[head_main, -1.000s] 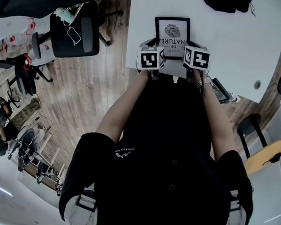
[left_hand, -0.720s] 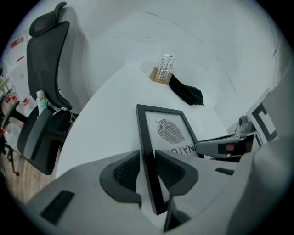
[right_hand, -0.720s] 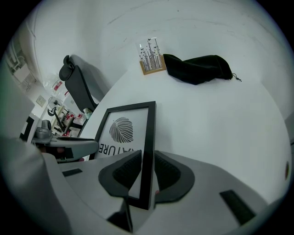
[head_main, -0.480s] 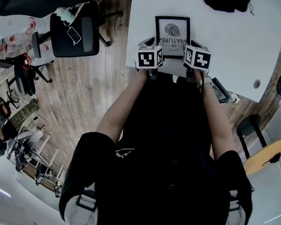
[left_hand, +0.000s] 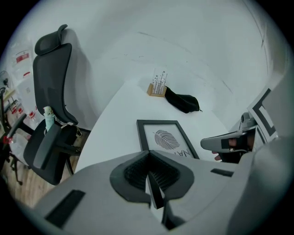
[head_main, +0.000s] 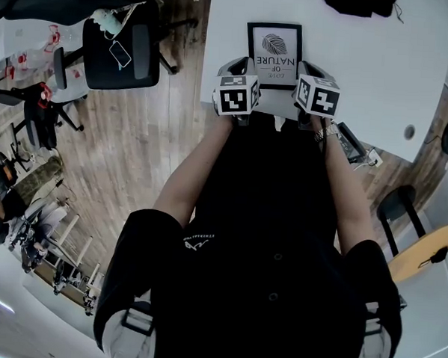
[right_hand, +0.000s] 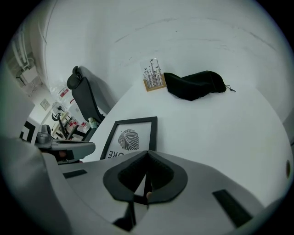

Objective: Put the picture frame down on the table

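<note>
While a black chair (head_main: 114, 53) stands on the wood floor (head_main: 158, 156) well left of the frame (head_main: 274, 54), the frame itself lies flat and face up on the white worktop (head_main: 380, 63); its leaf print and lettering show, and it sits close to the worktop edge nearest the person. Neither pair of tongs holds it. Just left of the frame's near half hangs the left tongs (left_hand: 149, 157); its jaws have just been closing and now meet, with nothing between them; from its own view the frame lies ahead and a little to the right. Its marker cube (head_main: 237, 95) sits over the worktop edge below the frame's near left corner. Just right of the frame's near half hangs the right tongs (right_hand: 147, 158); its jaws are pressed together as well, and they are empty; from its view the frame lies ahead and to the left. Beyond the frame's far edge stands a card stand (right_hand: 154, 75) on a wooden base; a black pouch (right_hand: 195, 85) lies just right of it; further right of the frame, off the worktop, stands a tan seat (head_main: 422, 248).
</note>
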`<move>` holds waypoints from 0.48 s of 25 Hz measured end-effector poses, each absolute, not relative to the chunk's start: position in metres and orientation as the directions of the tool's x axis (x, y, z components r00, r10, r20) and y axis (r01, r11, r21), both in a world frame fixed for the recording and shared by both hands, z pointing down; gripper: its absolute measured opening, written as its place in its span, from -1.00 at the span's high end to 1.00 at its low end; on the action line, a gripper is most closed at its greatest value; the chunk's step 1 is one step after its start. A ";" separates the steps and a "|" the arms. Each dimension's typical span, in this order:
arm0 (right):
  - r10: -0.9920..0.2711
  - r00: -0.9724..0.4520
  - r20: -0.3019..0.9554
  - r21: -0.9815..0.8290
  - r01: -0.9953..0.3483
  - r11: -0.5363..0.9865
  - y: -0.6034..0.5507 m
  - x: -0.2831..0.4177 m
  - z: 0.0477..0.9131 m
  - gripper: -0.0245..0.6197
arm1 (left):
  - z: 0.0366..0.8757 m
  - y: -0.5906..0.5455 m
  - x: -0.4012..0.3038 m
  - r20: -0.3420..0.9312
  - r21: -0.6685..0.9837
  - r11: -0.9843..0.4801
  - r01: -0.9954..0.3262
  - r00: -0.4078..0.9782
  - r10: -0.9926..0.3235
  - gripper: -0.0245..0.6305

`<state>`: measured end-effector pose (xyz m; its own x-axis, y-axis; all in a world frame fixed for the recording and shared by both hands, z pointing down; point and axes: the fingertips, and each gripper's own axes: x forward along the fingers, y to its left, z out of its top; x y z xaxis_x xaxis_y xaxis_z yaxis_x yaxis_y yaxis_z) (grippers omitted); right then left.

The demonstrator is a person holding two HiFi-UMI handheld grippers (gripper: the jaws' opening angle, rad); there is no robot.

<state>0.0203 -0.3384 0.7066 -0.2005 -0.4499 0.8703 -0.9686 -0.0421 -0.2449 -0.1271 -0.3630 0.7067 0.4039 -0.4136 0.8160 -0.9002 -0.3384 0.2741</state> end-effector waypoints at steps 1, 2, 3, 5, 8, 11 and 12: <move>-0.452 -0.202 0.869 -0.249 -0.968 -0.045 -0.336 0.021 0.705 0.93 | 0.705 -0.361 -0.126 0.814 0.269 -0.342 -0.900 0.402 -0.418 0.90; -0.455 -0.203 0.867 -0.252 -0.966 -0.049 -0.334 0.021 0.703 0.93 | 0.703 -0.358 -0.126 0.813 0.267 -0.343 -0.901 0.402 -0.421 0.90; -0.458 -0.205 0.865 -0.255 -0.965 -0.051 -0.332 0.021 0.702 0.93 | 0.702 -0.355 -0.125 0.813 0.268 -0.341 -0.901 0.401 -0.423 0.91; -0.462 -0.212 0.861 -0.264 -0.963 -0.050 -0.327 0.021 0.699 0.93 | 0.700 -0.349 -0.124 0.807 0.271 -0.337 -0.902 0.404 -0.430 0.91; -0.473 -0.228 0.851 -0.279 -0.959 -0.040 -0.319 0.022 0.695 0.93 | 0.691 -0.342 -0.121 0.790 0.268 -0.343 -0.900 0.409 -0.457 0.91; -0.485 -0.237 0.842 -0.282 -0.959 -0.021 -0.310 0.022 0.690 0.93 | 0.680 -0.336 -0.118 0.765 0.263 -0.355 -0.897 0.418 -0.489 0.91; -0.489 -0.240 0.839 -0.282 -0.959 -0.012 -0.306 0.021 0.688 0.93 | 0.675 -0.333 -0.116 0.755 0.260 -0.366 -0.893 0.425 -0.500 0.91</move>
<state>0.0214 -0.3062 0.6879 -0.2402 -0.4888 0.8387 -0.9594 -0.0119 -0.2817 -0.1160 -0.3328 0.6754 0.4247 -0.5000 0.7547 -0.8935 -0.3660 0.2604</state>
